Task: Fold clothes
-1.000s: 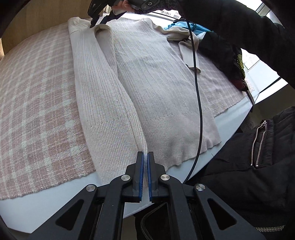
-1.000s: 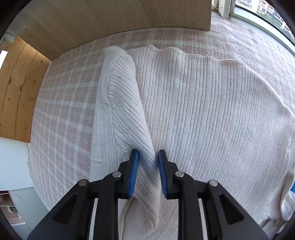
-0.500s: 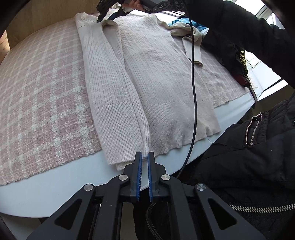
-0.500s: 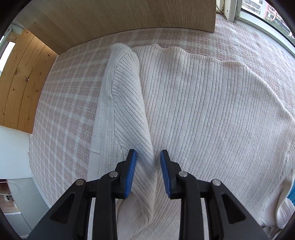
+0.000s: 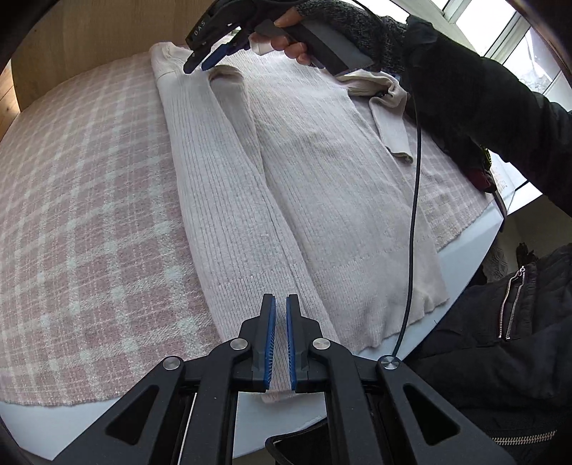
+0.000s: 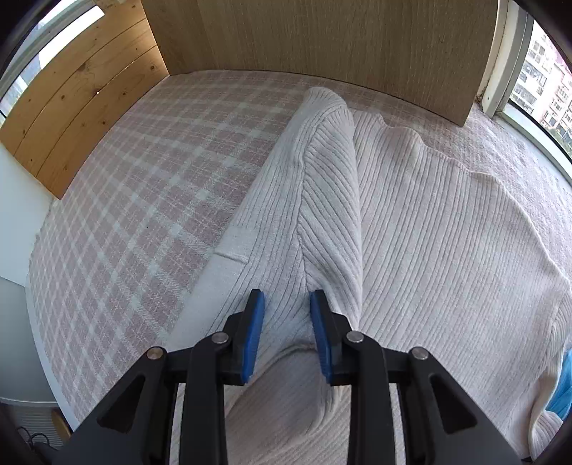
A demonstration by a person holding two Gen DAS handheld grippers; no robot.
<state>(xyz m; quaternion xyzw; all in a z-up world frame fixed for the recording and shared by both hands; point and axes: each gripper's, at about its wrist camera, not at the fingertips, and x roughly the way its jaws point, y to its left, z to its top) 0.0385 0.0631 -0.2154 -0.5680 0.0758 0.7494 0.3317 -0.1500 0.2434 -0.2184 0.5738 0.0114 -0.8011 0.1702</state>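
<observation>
Meanwhile, both grippers worked one side of a ribbed sweater

Meanwhile, on the plaid pink-and-white blanket [image 5: 89, 214] lay a cream ribbed-knit sweater [image 5: 321, 171], spread flat with one side panel folded inward over its body. At the near hem, the left gripper [image 5: 280, 343] had its blue-padded fingers [image 5: 269, 343] pinched nearly together, a thin strip of the sweater's bottom edge caught between them where the fold met the hem; the fabric showed through the slim gap and poked out just beneath the pads. The hem hung slightly past the blanket onto the white table edge [image 5: 107, 429].

Farther along the same fold, near the shoulder, the right gripper [image 6: 287, 336] stood part-way open, its pads pressed against either flank of a raised ridge of sweater sleeve [image 6: 321, 186], clasping the bunched knit. A gloved hand [image 5: 321, 32] carried that gripper, with a black cable [image 5: 411, 214] trailing down across the garment. At the right edge sat a dark jacket [image 5: 500, 357] with a zip.
</observation>
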